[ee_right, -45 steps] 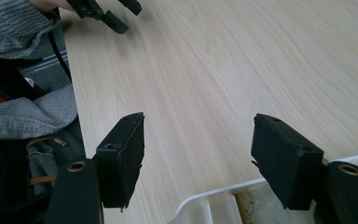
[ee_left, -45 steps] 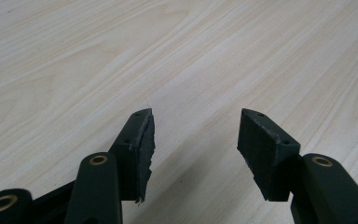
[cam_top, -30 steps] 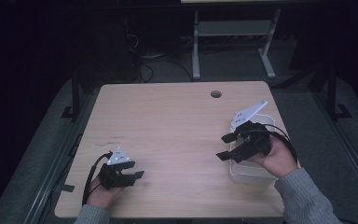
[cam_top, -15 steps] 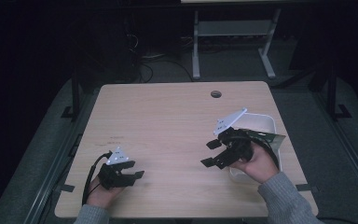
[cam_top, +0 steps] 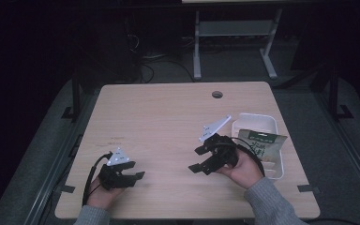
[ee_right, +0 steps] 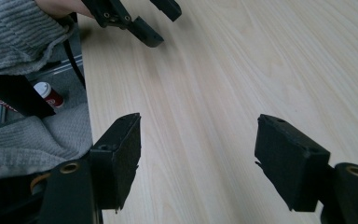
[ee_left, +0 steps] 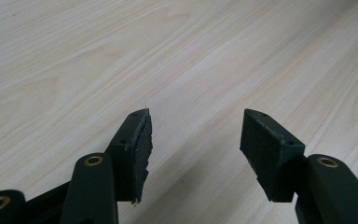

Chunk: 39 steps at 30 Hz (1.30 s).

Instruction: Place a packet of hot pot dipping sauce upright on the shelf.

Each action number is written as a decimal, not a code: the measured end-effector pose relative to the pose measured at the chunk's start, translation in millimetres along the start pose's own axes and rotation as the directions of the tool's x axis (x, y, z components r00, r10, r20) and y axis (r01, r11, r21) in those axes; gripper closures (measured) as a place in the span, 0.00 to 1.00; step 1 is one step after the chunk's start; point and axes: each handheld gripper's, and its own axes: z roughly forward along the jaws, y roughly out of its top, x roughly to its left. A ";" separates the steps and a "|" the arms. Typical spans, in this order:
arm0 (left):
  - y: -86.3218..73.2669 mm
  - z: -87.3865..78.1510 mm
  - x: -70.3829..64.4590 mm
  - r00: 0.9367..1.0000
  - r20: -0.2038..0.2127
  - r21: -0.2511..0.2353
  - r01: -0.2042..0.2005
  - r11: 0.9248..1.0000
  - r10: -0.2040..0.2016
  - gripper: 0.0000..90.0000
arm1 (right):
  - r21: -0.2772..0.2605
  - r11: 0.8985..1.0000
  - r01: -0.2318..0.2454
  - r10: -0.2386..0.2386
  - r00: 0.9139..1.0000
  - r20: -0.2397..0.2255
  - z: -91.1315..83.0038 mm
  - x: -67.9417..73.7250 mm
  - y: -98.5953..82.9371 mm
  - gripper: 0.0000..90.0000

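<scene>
My right gripper [cam_top: 197, 159] hovers low over the bare wooden table [cam_top: 168, 122], right of centre. Its jaws are open and point left, with nothing between them [ee_right: 198, 123]. Just behind the holding hand, a white tray [cam_top: 255, 123] holds a packet with a green label [cam_top: 262, 143]. My left gripper [cam_top: 135, 171] rests near the front left edge, jaws open and empty, pointing right. In the left gripper view, bare wood lies between its pads [ee_left: 193, 121]. The right gripper view shows the left gripper [ee_right: 140, 18] at the top, beside a grey sleeve [ee_right: 14, 28].
A round cable hole [cam_top: 217, 94] sits near the table's far edge. A metal stand [cam_top: 234, 33] is on the floor behind the table. A red and white cup [ee_right: 46, 93] stands on the floor beyond the table's edge.
My right gripper has moved left, away from the white tray and out over the table, uncovering the packet in the tray. The left gripper has stayed put.
</scene>
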 end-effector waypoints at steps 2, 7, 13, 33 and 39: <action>-0.1 -0.4 0.8 1.000 0.000 -0.001 0.001 1.000 -0.001 0.48 | -0.005 1.000 0.001 -0.001 1.000 -0.005 4.0 1.8 0.9 0.34; -0.6 -0.5 1.2 1.000 -0.001 0.000 0.003 1.000 -0.003 0.47 | -0.003 1.000 0.007 -0.007 1.000 -0.020 15.8 5.0 0.3 0.34; 0.0 0.8 -1.0 1.000 -0.004 0.009 -0.011 1.000 0.011 0.45 | 0.000 1.000 0.010 -0.010 0.999 -0.040 31.9 10.5 -5.5 0.32; 3.3 5.4 -4.1 1.000 0.000 0.004 -0.005 1.000 0.005 0.33 | -0.009 1.000 -0.020 0.020 0.998 -0.060 81.9 21.6 -55.0 0.29; 4.8 10.4 -7.4 1.000 0.004 0.015 -0.018 1.000 0.018 0.30 | -0.015 1.000 -0.004 0.004 0.998 -0.056 92.8 23.4 -61.0 0.28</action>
